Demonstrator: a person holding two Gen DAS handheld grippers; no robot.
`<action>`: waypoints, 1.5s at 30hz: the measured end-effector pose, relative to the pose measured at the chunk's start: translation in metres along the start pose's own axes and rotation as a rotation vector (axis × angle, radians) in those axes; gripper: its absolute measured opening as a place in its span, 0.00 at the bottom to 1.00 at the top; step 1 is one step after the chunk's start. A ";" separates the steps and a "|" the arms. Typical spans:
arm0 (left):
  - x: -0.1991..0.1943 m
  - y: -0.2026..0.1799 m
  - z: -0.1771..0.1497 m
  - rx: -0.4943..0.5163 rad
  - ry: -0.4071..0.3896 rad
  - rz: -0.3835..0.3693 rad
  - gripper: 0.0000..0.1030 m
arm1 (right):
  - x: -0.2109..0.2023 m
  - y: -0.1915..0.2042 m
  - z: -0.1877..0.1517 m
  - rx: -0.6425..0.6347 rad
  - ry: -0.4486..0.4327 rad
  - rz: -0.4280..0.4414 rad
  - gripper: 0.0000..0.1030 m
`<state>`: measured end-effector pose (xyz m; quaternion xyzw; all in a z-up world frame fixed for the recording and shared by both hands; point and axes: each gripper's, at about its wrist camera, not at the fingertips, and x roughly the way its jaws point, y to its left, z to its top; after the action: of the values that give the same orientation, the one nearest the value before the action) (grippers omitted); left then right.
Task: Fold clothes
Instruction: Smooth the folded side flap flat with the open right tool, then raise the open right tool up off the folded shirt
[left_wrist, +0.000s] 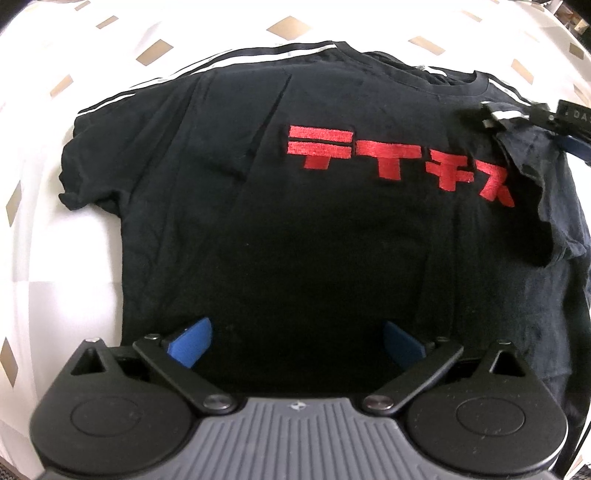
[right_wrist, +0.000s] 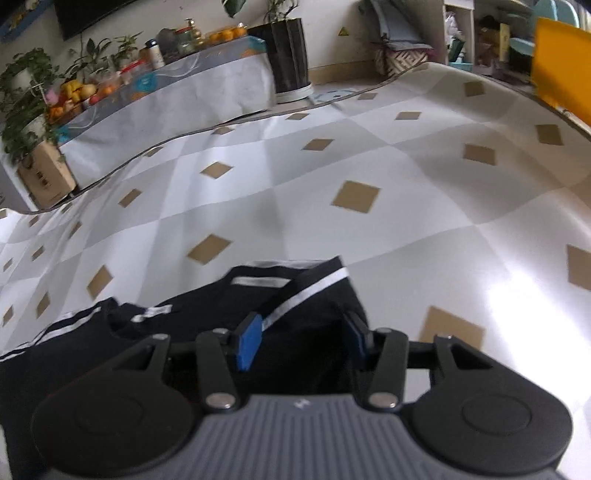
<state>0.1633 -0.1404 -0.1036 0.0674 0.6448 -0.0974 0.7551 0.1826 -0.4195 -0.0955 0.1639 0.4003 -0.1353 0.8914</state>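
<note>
Left gripper (left_wrist: 297, 345): jaws spread wide over the black T-shirt (left_wrist: 295, 240), nothing between the blue pads (left_wrist: 192, 345); whether the tips touch the cloth cannot be told, as the shirt there is too dark.
Right gripper (right_wrist: 303, 341): jaws partly closed with a bunched fold of the shirt's sleeve (right_wrist: 306, 295) between the blue pads; the right pad is half hidden by cloth, so the pinch looks firm but its contact is hard to read.
T-shirt: lies front up on the checked mat (left_wrist: 48, 206), red lettering (left_wrist: 399, 162) across the chest, collar at the far side.
Right sleeve: lifted and folded inward over the shoulder, white stripe showing.
Left sleeve (left_wrist: 96, 147): flat on the mat.
Cut off: the shirt's near hem is hidden behind the left gripper's body.
Far background: a bench with fruit and plants (right_wrist: 74, 92), blurred.
</note>
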 end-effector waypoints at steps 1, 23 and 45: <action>0.001 0.001 0.001 -0.002 0.002 0.000 0.99 | 0.000 -0.002 0.000 0.001 -0.001 -0.012 0.43; 0.013 0.008 0.009 -0.013 0.011 0.005 0.99 | -0.058 0.001 -0.047 0.011 0.194 -0.016 0.50; 0.003 0.040 0.009 -0.089 -0.035 -0.026 0.99 | -0.106 0.063 -0.075 -0.036 0.300 -0.022 0.67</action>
<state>0.1814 -0.1036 -0.1059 0.0236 0.6362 -0.0796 0.7671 0.0881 -0.3202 -0.0502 0.1620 0.5331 -0.1117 0.8228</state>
